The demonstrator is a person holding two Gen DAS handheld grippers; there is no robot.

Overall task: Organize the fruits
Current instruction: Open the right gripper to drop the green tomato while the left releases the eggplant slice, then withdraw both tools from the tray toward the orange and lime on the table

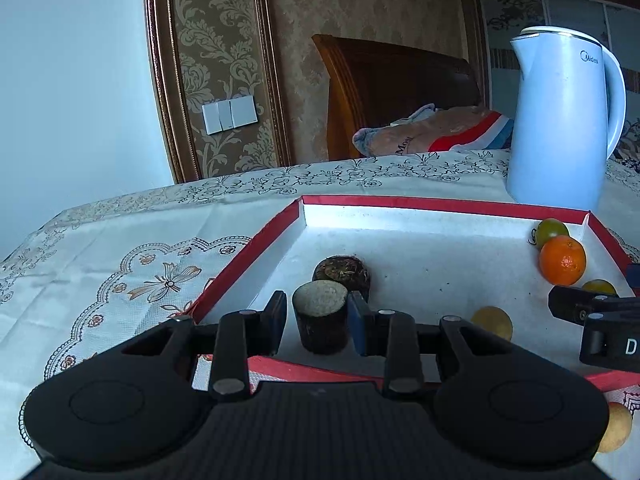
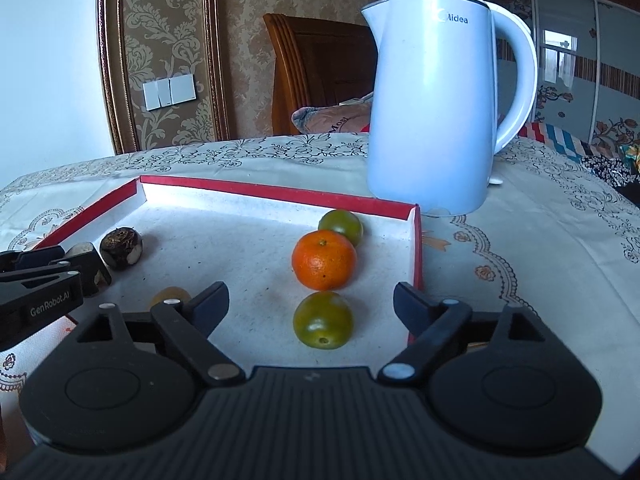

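Left wrist view: left tongs [image 1: 318, 316] seemingly clamp a dark cut stub [image 1: 321, 322]; right tongs [image 2: 311, 306] gape over a green citrus [image 2: 323, 320] in the red tray [image 2: 417, 248].

My table [image 2: 540, 240] wears a lace-patterned cloth; directly on it I see the red-rimmed tray [image 2: 280, 191] and a blue kettle [image 2: 432, 112] just behind.

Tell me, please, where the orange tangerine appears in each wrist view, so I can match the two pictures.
Left wrist view: the orange tangerine lies at the far right, inside the red-rimmed tray, between two green fruits.
Right wrist view: it sits near the centre, beyond the open right tongs, in the middle of the same row.
Shared landmark: the pale blue kettle stands behind the tray's far right corner.
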